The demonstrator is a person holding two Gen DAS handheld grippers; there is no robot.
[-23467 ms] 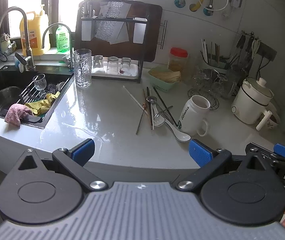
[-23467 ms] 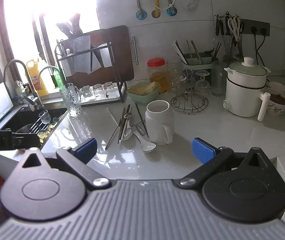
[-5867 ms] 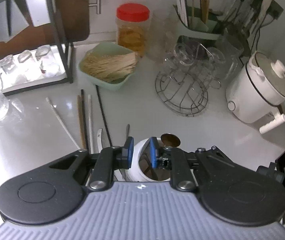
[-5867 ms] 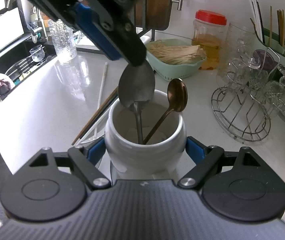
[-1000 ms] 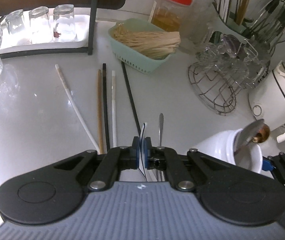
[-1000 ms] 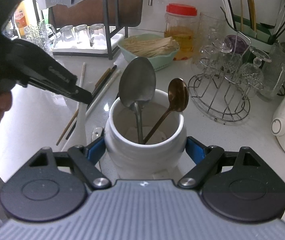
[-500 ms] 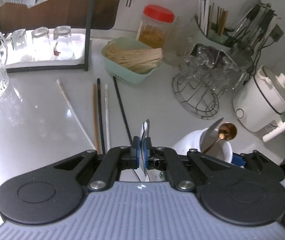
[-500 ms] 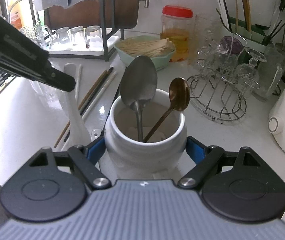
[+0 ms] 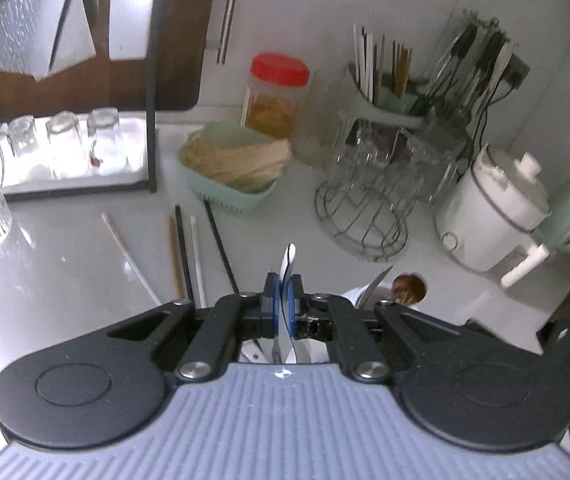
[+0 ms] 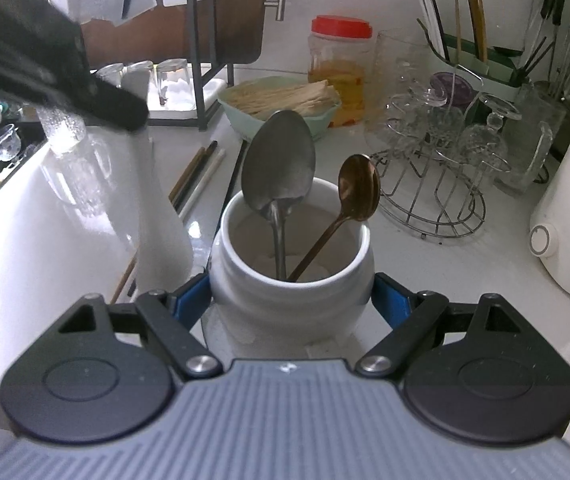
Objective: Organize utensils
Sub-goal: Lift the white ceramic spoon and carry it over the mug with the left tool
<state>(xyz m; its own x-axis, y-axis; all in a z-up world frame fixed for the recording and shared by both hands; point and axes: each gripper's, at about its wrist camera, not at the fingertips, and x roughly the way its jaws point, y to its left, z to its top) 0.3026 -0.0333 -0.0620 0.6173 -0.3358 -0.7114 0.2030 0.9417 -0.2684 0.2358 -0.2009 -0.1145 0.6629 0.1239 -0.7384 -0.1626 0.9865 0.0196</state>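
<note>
Left gripper point(image 9: 283, 307) clenched on white spoon point(image 10: 157, 204), left of mug point(image 10: 291, 276); right gripper point(image 10: 292, 300) grasping mug holding two spoons point(image 10: 279, 172).

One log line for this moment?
left gripper: shut on white ceramic spoon | right gripper: shut on white mug | chopsticks: on counter

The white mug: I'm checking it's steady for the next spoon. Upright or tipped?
Upright: the white mug stands mouth-up between the right tongs, two spoons leaning inside.
</note>
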